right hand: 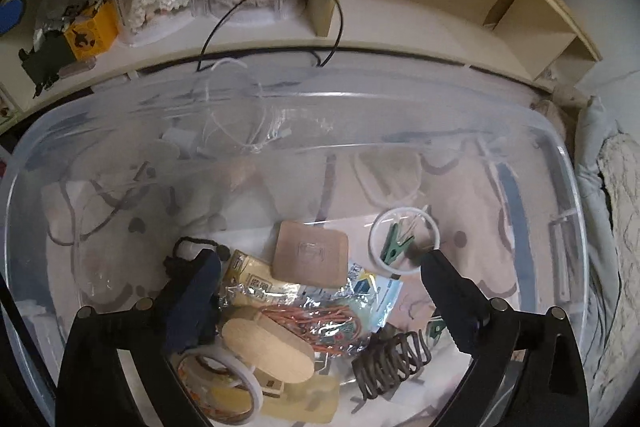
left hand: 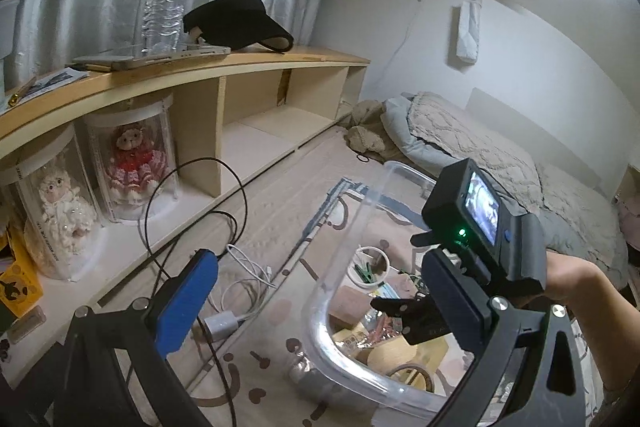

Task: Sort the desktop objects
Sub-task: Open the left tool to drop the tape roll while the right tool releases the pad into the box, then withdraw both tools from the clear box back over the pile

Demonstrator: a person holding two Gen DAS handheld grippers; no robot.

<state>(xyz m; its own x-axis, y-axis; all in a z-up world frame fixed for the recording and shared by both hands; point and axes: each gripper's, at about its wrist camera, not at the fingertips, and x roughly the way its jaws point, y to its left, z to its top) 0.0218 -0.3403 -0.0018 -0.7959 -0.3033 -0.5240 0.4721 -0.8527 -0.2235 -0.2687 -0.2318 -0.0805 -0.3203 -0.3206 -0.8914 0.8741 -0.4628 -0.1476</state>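
1. Your right gripper hangs inside the clear plastic bin, jaws spread wide with nothing pressed between them.
2. Under it in the bin lie a tan square pad, a wooden spool, a tape roll, foil packets and a dark hair claw.
3. A white ring cup near the right finger holds a green clothespin.
4. Your left gripper hovers at the bin's rim, jaws apart and empty.
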